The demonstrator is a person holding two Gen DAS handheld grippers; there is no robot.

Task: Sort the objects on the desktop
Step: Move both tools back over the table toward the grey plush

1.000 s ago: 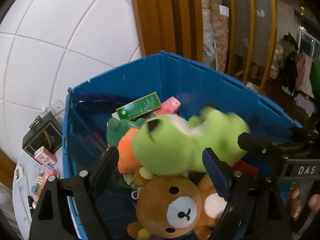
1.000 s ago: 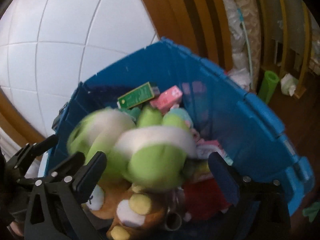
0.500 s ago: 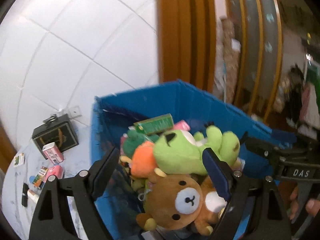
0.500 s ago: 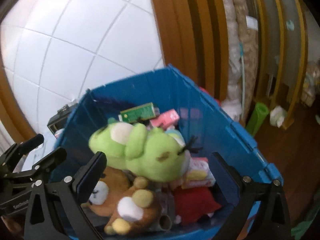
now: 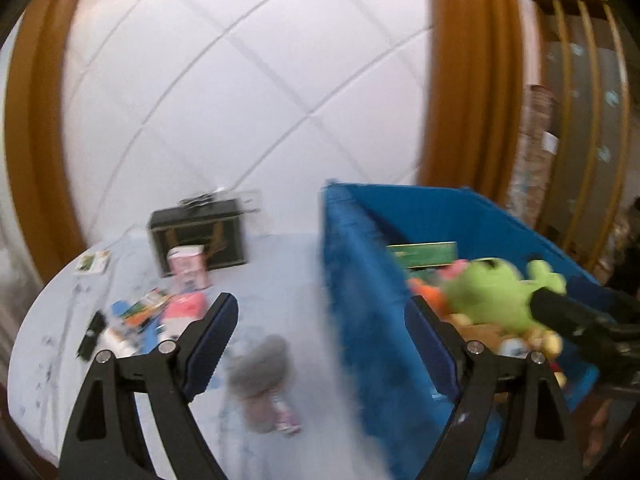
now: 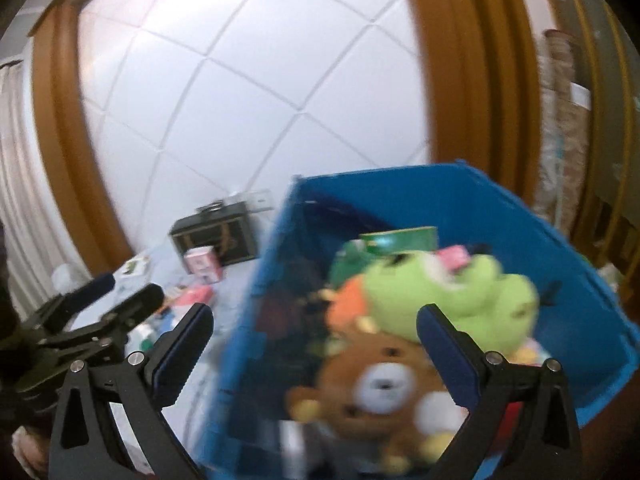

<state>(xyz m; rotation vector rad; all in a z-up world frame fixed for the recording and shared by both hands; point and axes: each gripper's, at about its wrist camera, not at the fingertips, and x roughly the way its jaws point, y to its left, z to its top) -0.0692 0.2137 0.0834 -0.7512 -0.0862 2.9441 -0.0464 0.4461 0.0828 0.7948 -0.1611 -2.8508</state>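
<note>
A blue bin (image 5: 360, 264) (image 6: 472, 200) stands on the right of the table, filled with plush toys. A green plush (image 5: 492, 296) (image 6: 452, 292) lies on top, with a brown bear plush (image 6: 380, 392) below it. My left gripper (image 5: 320, 344) is open and empty, straddling the bin's left wall above the table. My right gripper (image 6: 312, 352) is open and empty too, in front of the bin's near left corner. On the pale table (image 5: 280, 264) lie a grey plush item (image 5: 260, 368), a pink carton (image 5: 188, 268) and small packets (image 5: 152, 304).
A black box (image 5: 200, 236) (image 6: 216, 236) stands at the table's back against a white tiled wall. A dark flat item (image 5: 90, 334) lies near the left edge. Wooden door frames rise to the right. The left gripper (image 6: 92, 304) shows at the right wrist view's left.
Both grippers have swung left and back from over the bin. The green plush, seen blurred in motion above the toys, now lies in the bin. The table with its small items has come into view.
</note>
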